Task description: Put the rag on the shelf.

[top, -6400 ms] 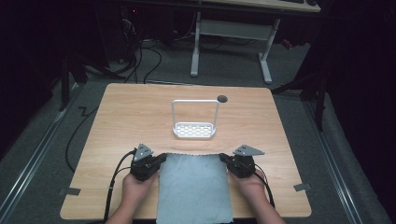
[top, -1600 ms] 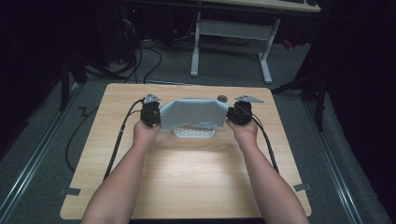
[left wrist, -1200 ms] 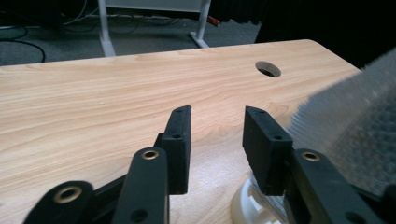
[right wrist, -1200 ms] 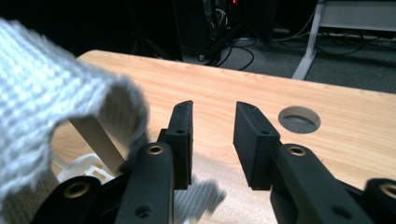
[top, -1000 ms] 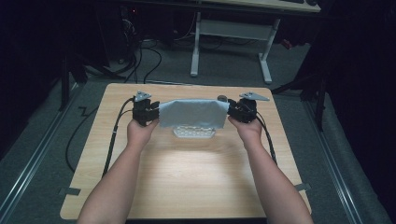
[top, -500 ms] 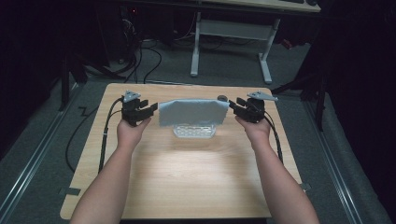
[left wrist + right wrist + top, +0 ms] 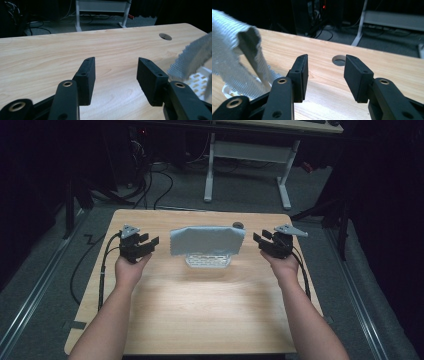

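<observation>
A wooden table (image 7: 200,310) carries a white rack (image 7: 208,261) near its far edge, with a grey cloth (image 7: 207,240) draped over the rack's top. The left hand-held gripper (image 7: 148,243) and right hand-held gripper (image 7: 260,240) flank the cloth, apart from it, jaws wide and empty.

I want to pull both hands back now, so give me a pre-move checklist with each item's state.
1. Left gripper jaws open, nothing between them: ok.
2. Right gripper jaws open, nothing between them: ok.
3. Cloth draped over the white rack: ok.
4. Both grippers apart from the cloth: ok.
5. Cloth hanging evenly on the far side: cannot tell.
6. Table bare on the way back: ok.
</observation>
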The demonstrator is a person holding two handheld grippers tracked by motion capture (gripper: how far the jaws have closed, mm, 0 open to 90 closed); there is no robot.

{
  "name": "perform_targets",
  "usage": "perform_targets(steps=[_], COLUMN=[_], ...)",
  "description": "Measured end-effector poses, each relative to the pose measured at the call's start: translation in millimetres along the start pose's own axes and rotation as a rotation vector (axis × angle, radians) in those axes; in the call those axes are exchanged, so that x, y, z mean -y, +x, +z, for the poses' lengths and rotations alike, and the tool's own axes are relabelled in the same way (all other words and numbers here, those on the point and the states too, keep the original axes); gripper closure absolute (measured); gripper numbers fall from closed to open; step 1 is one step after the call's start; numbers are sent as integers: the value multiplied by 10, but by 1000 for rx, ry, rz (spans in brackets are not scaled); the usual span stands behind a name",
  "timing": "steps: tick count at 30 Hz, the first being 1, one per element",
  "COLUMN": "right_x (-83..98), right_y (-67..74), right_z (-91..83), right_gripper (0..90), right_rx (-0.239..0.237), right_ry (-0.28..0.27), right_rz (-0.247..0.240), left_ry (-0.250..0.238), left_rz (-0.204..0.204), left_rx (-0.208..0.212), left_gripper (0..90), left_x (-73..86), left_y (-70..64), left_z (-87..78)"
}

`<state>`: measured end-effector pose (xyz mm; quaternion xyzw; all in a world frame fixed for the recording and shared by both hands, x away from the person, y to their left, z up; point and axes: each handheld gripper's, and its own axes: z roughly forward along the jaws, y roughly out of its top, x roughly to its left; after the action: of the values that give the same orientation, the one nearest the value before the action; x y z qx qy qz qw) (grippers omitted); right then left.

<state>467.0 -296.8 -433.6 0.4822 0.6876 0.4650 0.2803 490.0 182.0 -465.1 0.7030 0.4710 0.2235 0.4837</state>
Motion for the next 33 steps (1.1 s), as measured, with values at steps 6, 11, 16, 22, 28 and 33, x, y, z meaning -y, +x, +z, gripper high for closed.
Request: perform_targets(steps=[6, 11, 16, 22, 28, 33], right_x=[88, 205, 417, 800, 1356, 1378], right_y=[69, 197, 375, 582, 670, 631], right_z=[-243, -474, -710, -883, -988, -988], right_gripper=[497, 497, 500, 491, 481, 464], right_rx=[-17, -40, -45, -59, -60, -59], right_ry=[-2, 28, 30, 37, 86, 117], right_rz=[-37, -86, -143, -164, -131, -120], left_ry=[-8, 1, 49, 105, 235, 244], left_rz=[39, 59, 68, 28, 125, 118], left_rx=[3, 21, 49, 125, 192, 182], left_gripper=[495, 486, 479, 457, 445, 440], left_x=[165, 429, 692, 999, 1301, 1282], left_y=[-80, -238, -459, -780, -1127, -1094], left_z=[-269, -532, -782, -898, -896, -820])
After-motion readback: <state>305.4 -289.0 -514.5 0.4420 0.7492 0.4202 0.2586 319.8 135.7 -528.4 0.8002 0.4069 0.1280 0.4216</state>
